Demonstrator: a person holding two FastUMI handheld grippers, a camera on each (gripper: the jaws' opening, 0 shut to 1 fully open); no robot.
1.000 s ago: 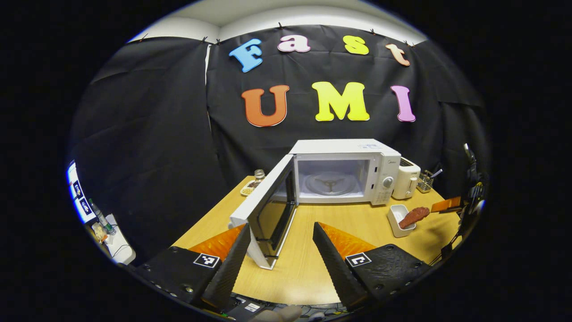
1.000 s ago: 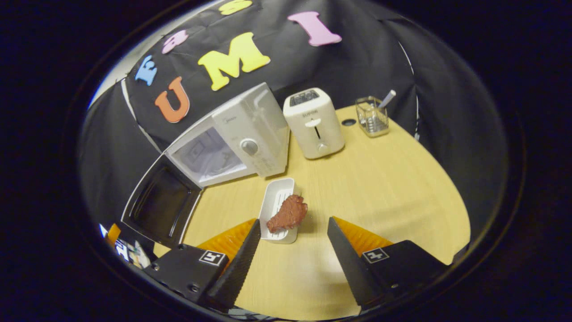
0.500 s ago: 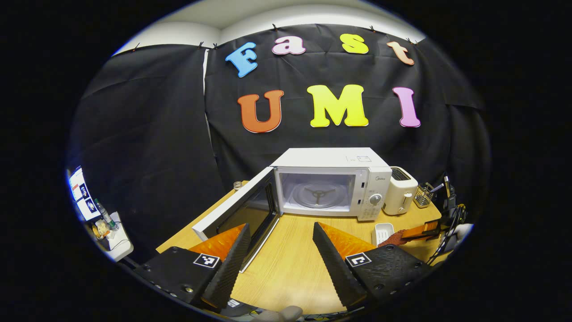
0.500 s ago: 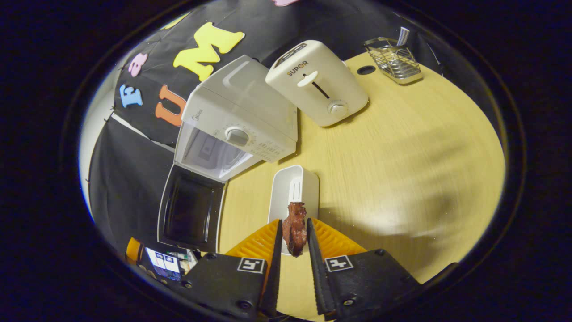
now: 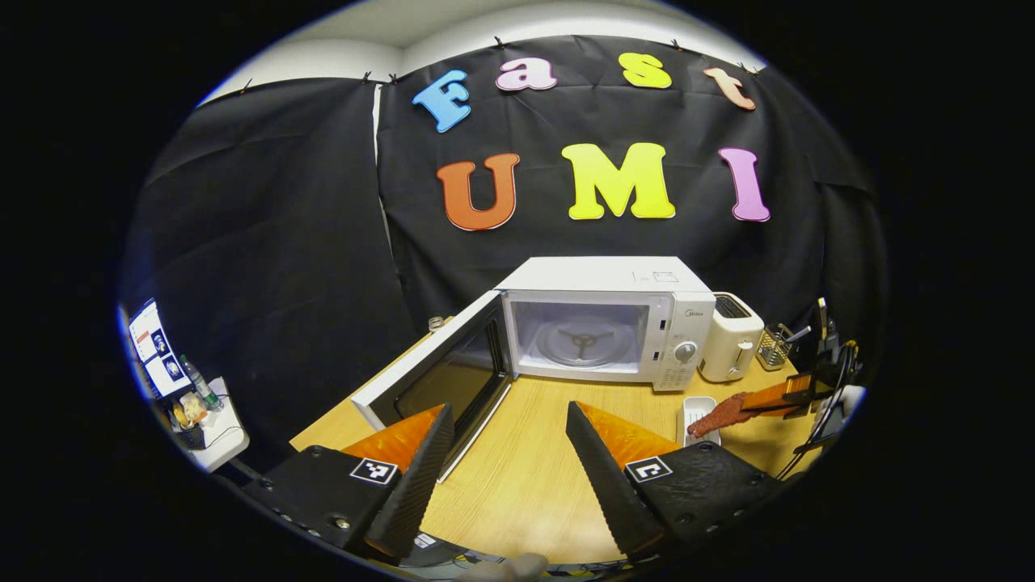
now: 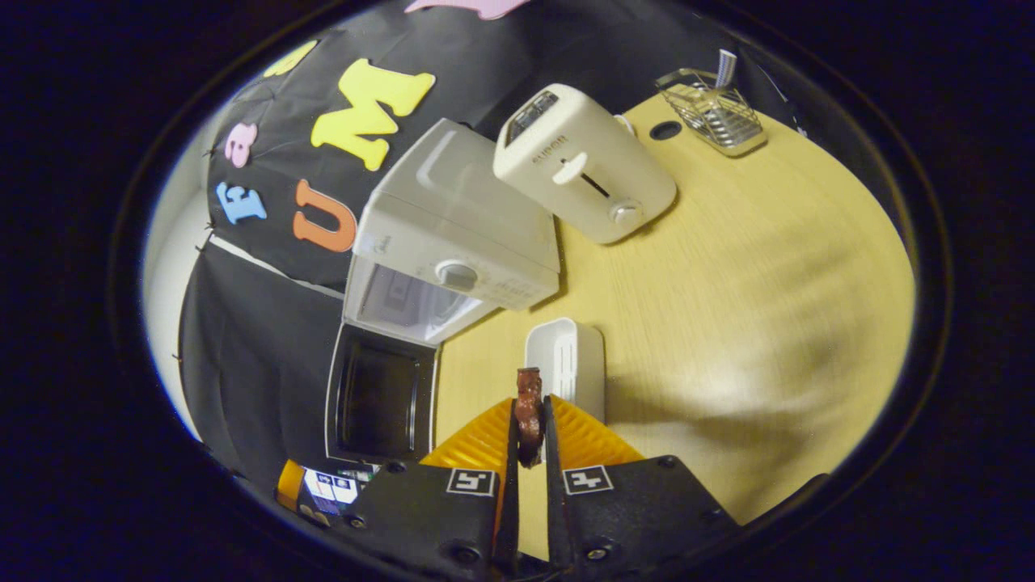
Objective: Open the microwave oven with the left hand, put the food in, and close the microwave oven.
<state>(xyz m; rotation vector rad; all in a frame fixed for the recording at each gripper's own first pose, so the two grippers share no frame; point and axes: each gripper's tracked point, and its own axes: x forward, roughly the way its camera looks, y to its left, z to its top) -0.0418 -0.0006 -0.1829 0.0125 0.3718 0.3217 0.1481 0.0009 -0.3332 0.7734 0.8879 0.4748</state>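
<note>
The white microwave [image 5: 606, 319] stands at the back of the wooden table [image 5: 525, 453], its door [image 5: 433, 368] swung wide to the left and the glass turntable [image 5: 582, 343] bare inside. My left gripper [image 5: 505, 461] hangs open over the table in front of it, holding nothing. In the right gripper view my right gripper [image 6: 530, 440] is shut on a reddish-brown piece of meat [image 6: 529, 412], lifted above the small white dish [image 6: 566, 364]. The left gripper view shows that meat [image 5: 722, 414] held out over the dish [image 5: 697, 412], right of the microwave.
A cream toaster [image 6: 586, 166] sits right of the microwave [image 6: 457, 234], with a wire basket [image 6: 711, 109] behind it near a round hole in the table. A small white stand with bottles [image 5: 202, 412] is off the table's left side.
My right gripper closed on the meat and lifted it off the white dish. My left gripper pulled back from the open door and stayed open.
</note>
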